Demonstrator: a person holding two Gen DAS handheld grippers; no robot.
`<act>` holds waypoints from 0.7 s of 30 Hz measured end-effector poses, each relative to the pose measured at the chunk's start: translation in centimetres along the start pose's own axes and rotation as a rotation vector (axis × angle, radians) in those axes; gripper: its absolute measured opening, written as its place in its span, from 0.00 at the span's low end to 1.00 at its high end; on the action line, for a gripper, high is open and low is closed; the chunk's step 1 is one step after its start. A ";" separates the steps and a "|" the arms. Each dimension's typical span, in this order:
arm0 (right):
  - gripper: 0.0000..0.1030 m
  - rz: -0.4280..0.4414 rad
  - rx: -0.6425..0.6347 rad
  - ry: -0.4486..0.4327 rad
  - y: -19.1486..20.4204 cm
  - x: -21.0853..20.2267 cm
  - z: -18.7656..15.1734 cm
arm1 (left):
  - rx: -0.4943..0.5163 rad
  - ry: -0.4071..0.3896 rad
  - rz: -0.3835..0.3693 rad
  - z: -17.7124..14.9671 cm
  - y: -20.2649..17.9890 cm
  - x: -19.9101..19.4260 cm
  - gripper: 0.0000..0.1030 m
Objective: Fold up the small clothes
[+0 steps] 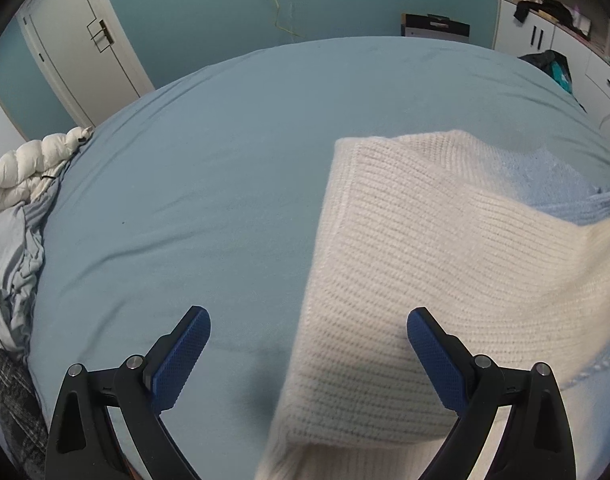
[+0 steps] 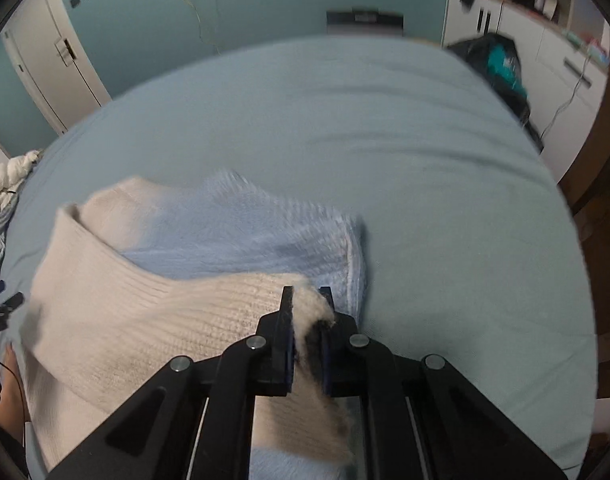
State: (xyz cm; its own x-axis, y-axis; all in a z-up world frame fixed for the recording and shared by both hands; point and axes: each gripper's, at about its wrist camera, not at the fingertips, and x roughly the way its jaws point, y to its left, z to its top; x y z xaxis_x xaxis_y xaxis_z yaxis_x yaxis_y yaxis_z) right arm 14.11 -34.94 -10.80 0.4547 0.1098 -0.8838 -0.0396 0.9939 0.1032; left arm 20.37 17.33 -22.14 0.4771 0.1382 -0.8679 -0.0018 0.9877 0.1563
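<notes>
One garment is in work: a cream and pale blue ribbed knit sweater, lying on the near part of the bed with the pale blue sheet. The cream panel is turned over the pale blue part, which shows beyond it.

Two grippers are present. The right gripper is clamped on a tuft of the sweater's cream edge, its jaws nearly together with the fabric between them. The left gripper stands wide, with nothing pinched; its right finger hangs over the sweater's cream panel, its left finger over bare sheet beside the sweater.

One white quilted duvet is bunched at the bed's left edge. One white door stands beyond the bed's far left corner.
</notes>
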 end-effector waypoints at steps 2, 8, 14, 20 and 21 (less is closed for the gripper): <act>0.18 0.007 0.049 0.083 -1.3 1.9 0.1 | 0.013 -0.008 0.007 0.1 -0.4 0.0 0.97; 0.83 0.068 0.318 -0.036 -8.2 -2.2 -0.9 | 0.081 -0.042 0.021 -0.1 -1.1 -0.3 0.97; 0.83 0.335 0.407 0.020 -9.4 -3.5 -7.0 | 0.136 -0.055 0.056 -0.8 -1.2 -0.5 0.97; 0.83 0.343 0.302 0.035 -8.1 -3.4 -8.8 | 0.066 -0.020 0.034 -0.8 -0.1 -0.8 0.97; 0.83 0.344 0.298 0.026 -8.2 -3.6 -8.7 | 0.052 -0.015 0.023 -0.8 0.0 -0.7 0.97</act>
State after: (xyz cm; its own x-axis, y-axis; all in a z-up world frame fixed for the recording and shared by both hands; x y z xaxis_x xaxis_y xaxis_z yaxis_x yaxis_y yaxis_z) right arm 5.02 -43.35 -12.45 0.4374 0.4372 -0.7858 0.0749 0.8531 0.5164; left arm 19.34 17.33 -21.86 0.4906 0.1591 -0.8567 0.0330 0.9791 0.2008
